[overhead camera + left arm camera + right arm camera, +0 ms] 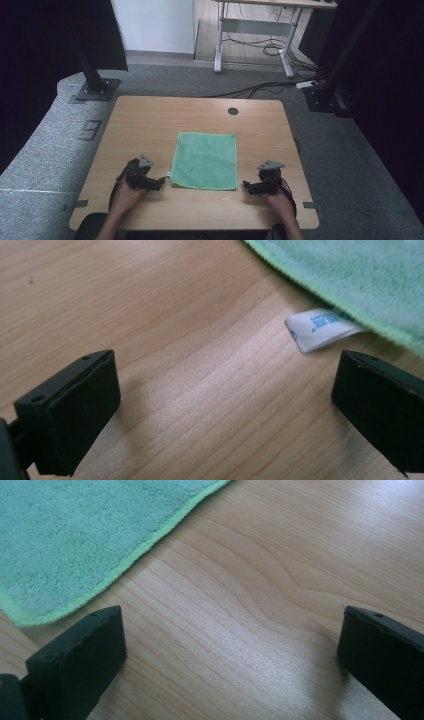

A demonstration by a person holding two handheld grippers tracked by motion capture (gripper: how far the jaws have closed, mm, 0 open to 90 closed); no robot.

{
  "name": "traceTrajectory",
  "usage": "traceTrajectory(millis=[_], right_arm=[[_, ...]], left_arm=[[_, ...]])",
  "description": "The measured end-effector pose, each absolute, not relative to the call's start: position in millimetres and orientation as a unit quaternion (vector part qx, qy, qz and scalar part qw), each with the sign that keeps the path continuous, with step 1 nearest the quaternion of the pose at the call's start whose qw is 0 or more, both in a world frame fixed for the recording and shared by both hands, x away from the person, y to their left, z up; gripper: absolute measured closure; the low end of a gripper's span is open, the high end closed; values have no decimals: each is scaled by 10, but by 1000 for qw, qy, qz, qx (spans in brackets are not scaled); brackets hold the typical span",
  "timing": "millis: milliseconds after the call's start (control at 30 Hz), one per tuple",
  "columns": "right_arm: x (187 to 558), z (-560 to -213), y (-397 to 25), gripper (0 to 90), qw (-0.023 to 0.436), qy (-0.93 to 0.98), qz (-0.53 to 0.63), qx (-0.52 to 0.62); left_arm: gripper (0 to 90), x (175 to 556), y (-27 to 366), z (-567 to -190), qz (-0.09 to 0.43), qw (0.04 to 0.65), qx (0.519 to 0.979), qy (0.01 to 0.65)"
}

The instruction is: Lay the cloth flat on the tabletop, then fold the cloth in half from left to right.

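Cloth (pixel 205 160) flat between tools | left tool (pixel 161 182) wide apart | right tool (pixel 246 186) wide apart, both just beside corners

Tag: a small white tag (pixel 320 329) sticks out from under the hem of the green cloth (pixel 360 275), just ahead of my left gripper (pixel 225 410).
Print on the tag: blue marks and lettering, too small and blurred for me to read.
Floor marking: pale strokes (pixel 91 130) on the grey carpet left of the table, shaped like a numeral; I cannot tell which.
Other writing: none readable.
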State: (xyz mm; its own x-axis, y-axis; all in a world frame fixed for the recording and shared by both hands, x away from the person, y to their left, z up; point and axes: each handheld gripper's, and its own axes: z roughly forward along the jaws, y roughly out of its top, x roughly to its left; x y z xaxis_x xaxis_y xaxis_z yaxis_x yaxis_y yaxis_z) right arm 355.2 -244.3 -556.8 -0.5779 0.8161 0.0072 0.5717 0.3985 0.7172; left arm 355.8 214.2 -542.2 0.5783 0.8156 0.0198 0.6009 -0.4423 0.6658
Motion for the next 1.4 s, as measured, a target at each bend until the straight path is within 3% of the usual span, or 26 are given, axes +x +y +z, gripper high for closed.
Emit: traceTrajectory(millis=[200,367,567,700,1000,1167,1400], right_arm=[[3564,-5569,-2432,0,174,817,346,427],[3560,-5569,-2432,0,175,816,346,429],[3561,-5570,-2432,0,175,816,346,429],[3562,-5569,-2433,0,175,816,346,429],[3562,-5570,-2432,0,175,816,346,429],[3561,-5570,-2432,0,175,816,346,429],[3561,-5570,-2432,0,175,816,345,429]], left_arm=[[0,3613,1862,-5199,182,349,832,391],[0,3611,1723,-5402,181,278,863,382],[2,3577,1819,-5401,171,289,852,401],[0,3519,2016,-5236,158,344,827,415],[0,3556,2459,-5423,179,276,823,463],[0,3566,2488,-5483,167,309,818,455],[0,3572,2489,-5484,167,310,819,453]])
